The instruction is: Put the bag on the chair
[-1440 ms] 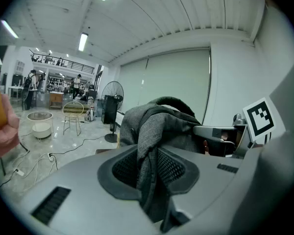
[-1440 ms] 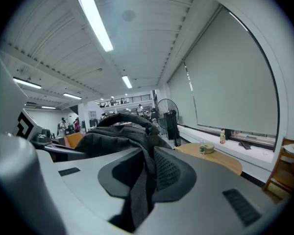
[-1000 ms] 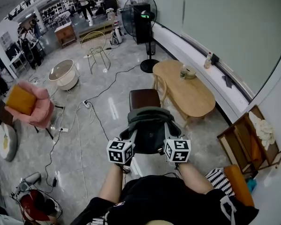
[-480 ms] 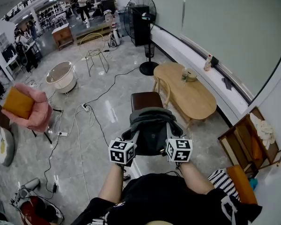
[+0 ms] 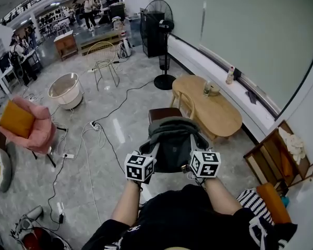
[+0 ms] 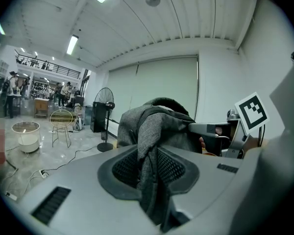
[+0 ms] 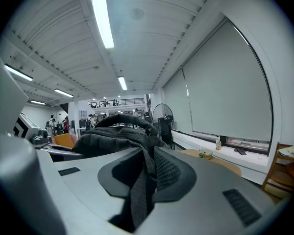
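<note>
Both grippers have slid slightly up and right in the head view over the last second, carrying the grey backpack point(image 5: 172, 145) with them, while the pink armchair point(image 5: 34, 129) drifts toward the left edge. Two bare forearms reach forward side by side from the bottom centre, grippers close to level. The left gripper point(image 6: 149, 165) has its jaws narrowed on a fold of the backpack's grey fabric; the right gripper point(image 7: 142, 175) is pinching a strap the same way. At centre frame the backpack hangs between them, covering the near edge of the brown-seated chair point(image 5: 164, 113), which stands just left of the wooden table point(image 5: 214, 108).
</note>
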Demonstrator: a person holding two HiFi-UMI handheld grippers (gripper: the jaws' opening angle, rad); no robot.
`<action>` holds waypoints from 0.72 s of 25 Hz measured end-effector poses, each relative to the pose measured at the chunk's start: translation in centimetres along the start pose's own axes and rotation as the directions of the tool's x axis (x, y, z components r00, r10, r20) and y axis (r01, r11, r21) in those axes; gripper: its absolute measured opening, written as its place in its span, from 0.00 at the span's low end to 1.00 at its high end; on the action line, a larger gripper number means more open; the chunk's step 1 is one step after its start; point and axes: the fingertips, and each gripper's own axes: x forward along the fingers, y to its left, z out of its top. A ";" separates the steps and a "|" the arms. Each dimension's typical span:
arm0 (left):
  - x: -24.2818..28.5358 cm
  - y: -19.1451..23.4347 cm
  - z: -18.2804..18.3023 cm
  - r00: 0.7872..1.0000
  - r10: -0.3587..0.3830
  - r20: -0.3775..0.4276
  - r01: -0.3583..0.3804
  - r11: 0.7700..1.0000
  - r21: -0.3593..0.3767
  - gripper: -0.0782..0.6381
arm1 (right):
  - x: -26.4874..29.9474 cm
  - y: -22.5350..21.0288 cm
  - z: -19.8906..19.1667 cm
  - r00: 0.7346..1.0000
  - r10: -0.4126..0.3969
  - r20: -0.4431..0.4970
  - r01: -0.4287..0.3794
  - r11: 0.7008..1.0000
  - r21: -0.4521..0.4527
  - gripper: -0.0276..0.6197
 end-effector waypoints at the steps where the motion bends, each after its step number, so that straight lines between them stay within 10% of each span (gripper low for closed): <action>1: 0.1 0.4 0.1 1.000 -0.002 0.002 0.002 1.000 0.001 0.24 | 0.4 0.2 0.1 1.000 0.001 0.001 -0.001 1.000 -0.003 0.16; 18: 15.8 11.2 3.4 0.996 0.063 -0.063 -0.064 0.998 -0.009 0.24 | 20.4 -5.3 0.9 0.994 0.096 -0.046 -0.093 0.994 0.061 0.15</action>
